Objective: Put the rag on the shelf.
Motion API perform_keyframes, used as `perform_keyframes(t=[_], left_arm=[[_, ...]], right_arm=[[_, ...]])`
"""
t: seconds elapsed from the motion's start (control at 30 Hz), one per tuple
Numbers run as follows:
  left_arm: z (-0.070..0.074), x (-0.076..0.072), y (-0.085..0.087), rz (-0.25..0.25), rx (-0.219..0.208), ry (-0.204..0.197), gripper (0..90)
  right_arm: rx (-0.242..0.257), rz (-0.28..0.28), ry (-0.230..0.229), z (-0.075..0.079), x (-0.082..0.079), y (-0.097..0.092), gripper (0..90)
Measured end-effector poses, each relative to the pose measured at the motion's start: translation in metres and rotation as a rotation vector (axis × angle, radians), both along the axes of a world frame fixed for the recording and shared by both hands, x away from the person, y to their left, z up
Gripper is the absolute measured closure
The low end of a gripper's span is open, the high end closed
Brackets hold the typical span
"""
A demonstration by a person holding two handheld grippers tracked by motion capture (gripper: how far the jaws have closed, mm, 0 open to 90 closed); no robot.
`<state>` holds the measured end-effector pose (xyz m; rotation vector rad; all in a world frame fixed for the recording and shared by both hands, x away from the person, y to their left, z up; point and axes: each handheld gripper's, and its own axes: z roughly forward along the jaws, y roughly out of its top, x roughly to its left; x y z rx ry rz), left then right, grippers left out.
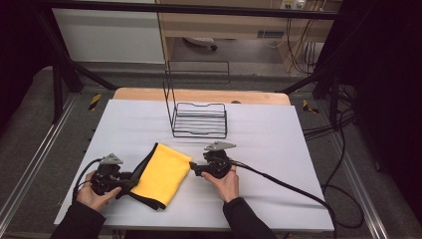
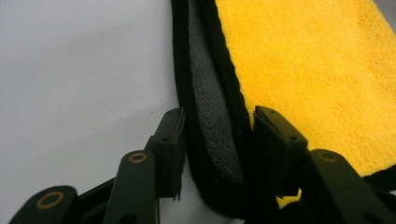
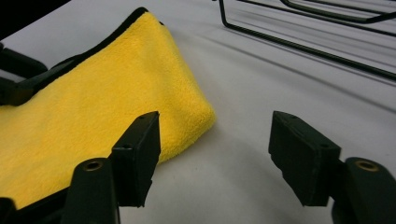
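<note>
**Cloth fold: left on the hem, right not yet on the corner**

Folded yellow cloth (image 1: pixel 161 175) sits near-centre on the white table (image 1: pixel 268 134), between both hands. Long axis runs roughly 1 to 7 o'clock in the high view, black-trimmed edge on its left side.

Left gripper (image 1: pixel 130 180): at the cloth's 9 o'clock, on the near end of the trimmed edge. In the left gripper view the jaws straddle the black hem (image 2: pixel 212 154) at a medium gap. The right-hand pad looks to be against the fabric; the other pad (image 2: pixel 170 140) shows a sliver of table beside it. Read: bracketing the edge, not clamped. Can't confirm a full pinch.

Right gripper (image 1: pixel 194 168): at the cloth's 3 o'clock, just beside the far-right folded corner (image 3: pixel 198 114). Jaws moderately wide, nothing between them. In the right gripper view the corner lies at about 11 o'clock from the jaw gap, just off the left pad (image 3: pixel 140 149); bare table under the gap.

Key relation: the corner is left of the right gripper's centreline, so that hand needs a short slide toward 9 o'clock before closing. Left hand is the nearer one, already on the fabric.

Wire rack (image 1: pixel 199 119) stands at 12 o'clock, well apart from the cloth.

Risk, my guess: closing the right now catches only table.
</note>
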<state>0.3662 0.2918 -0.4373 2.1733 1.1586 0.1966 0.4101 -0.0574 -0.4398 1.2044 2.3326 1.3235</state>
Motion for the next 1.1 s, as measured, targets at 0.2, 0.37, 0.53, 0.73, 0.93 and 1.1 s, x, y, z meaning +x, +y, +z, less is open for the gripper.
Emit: perform_keyframes(t=[0.2, 0.37, 0.53, 0.73, 0.93, 1.1], left_arm=[[0.000, -0.001, -0.002, 0.001, 0.003, 0.019, 60.8], [0.002, -0.003, -0.005, 0.007, 0.008, 0.027, 68.6], [0.003, -0.003, -0.004, 0.023, -0.016, 0.049, 73.9], [0.005, -0.009, -0.008, 0.041, -0.042, 0.051, 75.7], [0.005, -0.020, -0.019, 0.063, -0.048, 0.014, 75.0], [0.007, -0.025, -0.025, 0.045, 0.014, -0.052, 71.0]], right_arm=[[0.010, 0.003, 0.024, -0.010, 0.005, 0.020, 48.3], [-0.007, -0.009, 0.057, -0.017, 0.008, 0.032, 57.7], [0.026, -0.025, 0.103, -0.015, 0.014, 0.033, 80.7], [0.046, -0.015, 0.097, -0.012, 0.026, 0.035, 83.0], [0.020, 0.057, 0.010, -0.009, 0.050, 0.048, 82.3], [-0.010, 0.073, 0.008, -0.015, 0.057, 0.051, 77.5]])
